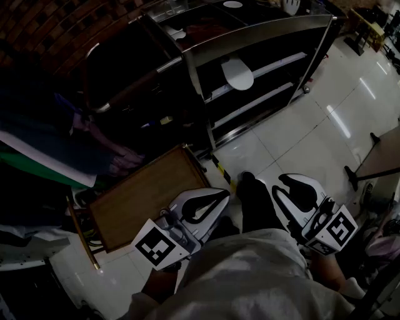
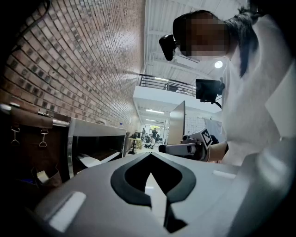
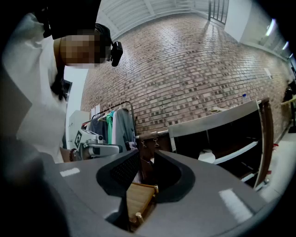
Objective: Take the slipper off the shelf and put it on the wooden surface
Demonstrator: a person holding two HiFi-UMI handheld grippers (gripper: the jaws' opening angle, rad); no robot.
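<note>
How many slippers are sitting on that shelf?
1: a white slipper on the upper board of the dark shelf. The shelf's darker parts could hide more, and the pale shapes on its top are too dim to name.

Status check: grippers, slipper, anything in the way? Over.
Left gripper shut, empty; right gripper open, empty. Slipper on shelf, untouched. Wooden surface looks bare. Nothing seen blocking the shelf.
</note>
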